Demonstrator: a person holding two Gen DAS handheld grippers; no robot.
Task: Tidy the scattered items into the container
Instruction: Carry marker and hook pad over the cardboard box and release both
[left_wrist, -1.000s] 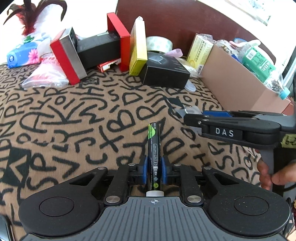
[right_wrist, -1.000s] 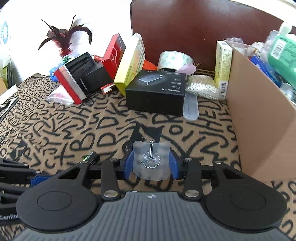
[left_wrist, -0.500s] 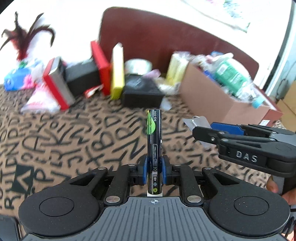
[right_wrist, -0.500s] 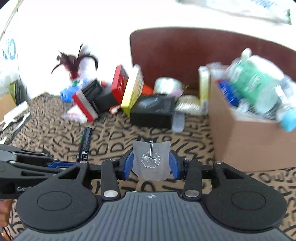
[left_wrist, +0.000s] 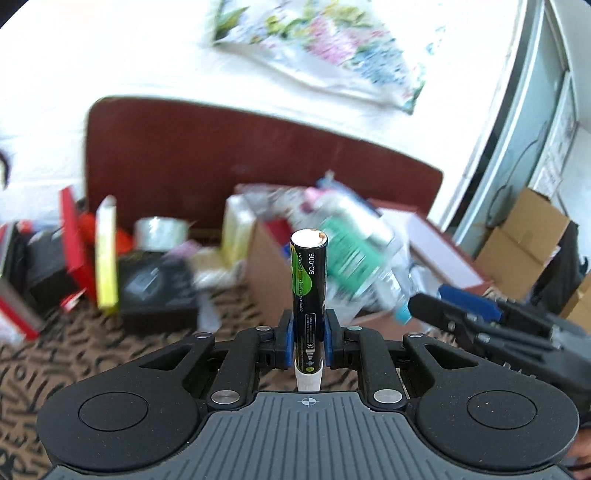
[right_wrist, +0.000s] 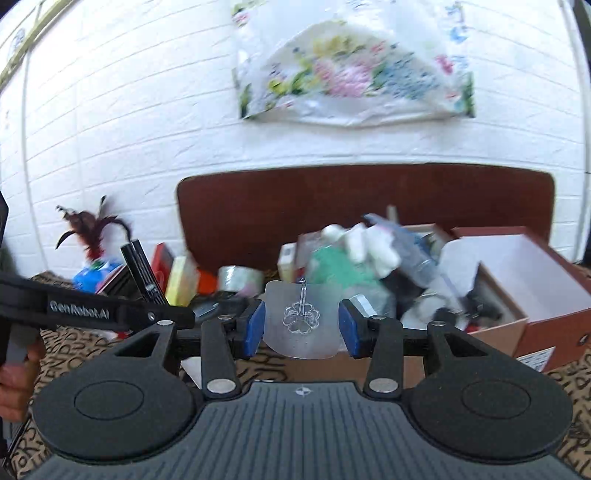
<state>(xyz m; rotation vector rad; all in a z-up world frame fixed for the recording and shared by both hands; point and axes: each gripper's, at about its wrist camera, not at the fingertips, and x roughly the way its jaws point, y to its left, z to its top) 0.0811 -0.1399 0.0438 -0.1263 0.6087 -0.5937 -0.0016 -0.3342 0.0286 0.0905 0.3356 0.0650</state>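
My left gripper (left_wrist: 308, 341) clamps the black tube (left_wrist: 308, 284); only the right view shows my right gripper (right_wrist: 302, 326) pinching the clear hook (right_wrist: 301, 319) near the cardboard box (right_wrist: 498, 332).

- Black tube (left_wrist: 308, 291) with green label and white end cap: upright, pointing to 12 o'clock, clamped low on its body between blue pads.
- Clear plastic adhesive hook (right_wrist: 301, 319) with flower-shaped centre: flat, held by its side edges.
- Cardboard box (right_wrist: 495, 332), open and crowded with items, at 2 o'clock beyond the hook.
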